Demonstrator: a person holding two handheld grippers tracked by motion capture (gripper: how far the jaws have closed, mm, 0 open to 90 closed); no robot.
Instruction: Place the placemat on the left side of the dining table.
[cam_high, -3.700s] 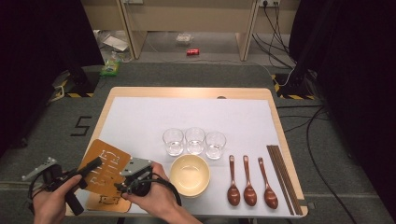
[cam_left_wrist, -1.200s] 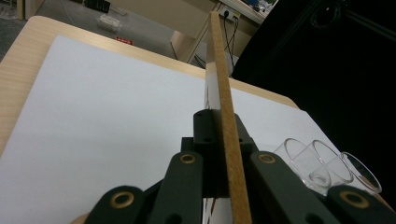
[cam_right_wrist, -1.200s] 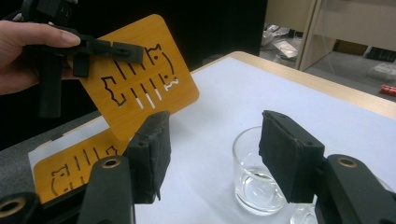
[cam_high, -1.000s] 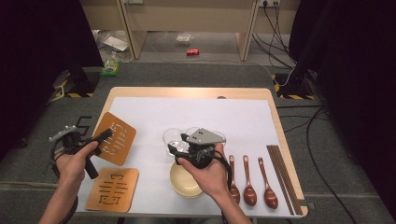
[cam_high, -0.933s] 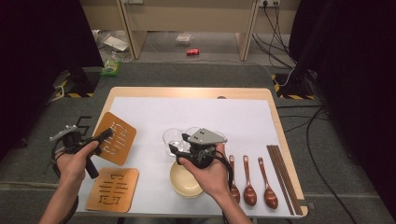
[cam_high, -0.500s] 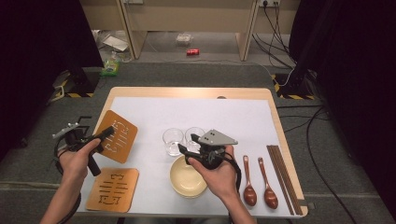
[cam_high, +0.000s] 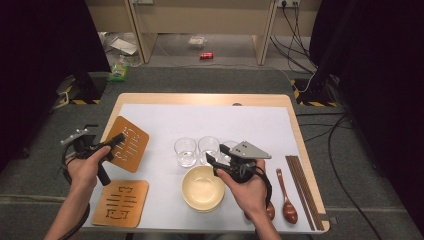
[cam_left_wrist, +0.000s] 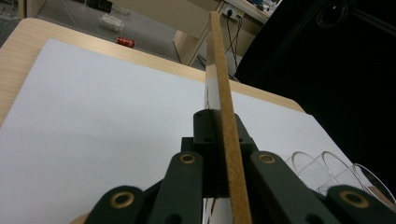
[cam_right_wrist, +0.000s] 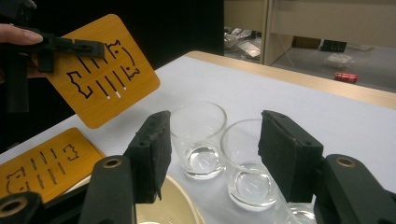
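Currently: left gripper (cam_high: 116, 143) fingers clamped on wooden coaster (cam_high: 128, 150), held tilted above table (cam_high: 260, 100); right gripper (cam_right_wrist: 212, 158) fingers spread wide, empty, over glasses (cam_right_wrist: 198, 140).

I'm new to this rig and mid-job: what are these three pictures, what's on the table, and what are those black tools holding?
A person works with two hand-held grippers. The high view looks down on the table; the other two views ride on the grippers, looking along their black fingers.

The left gripper is shut on a wooden coaster, seen edge-on in its own view. A second coaster lies flat.

The right gripper is open, empty, above three glasses and a bowl. Wooden spoons and chopsticks lie at the right.
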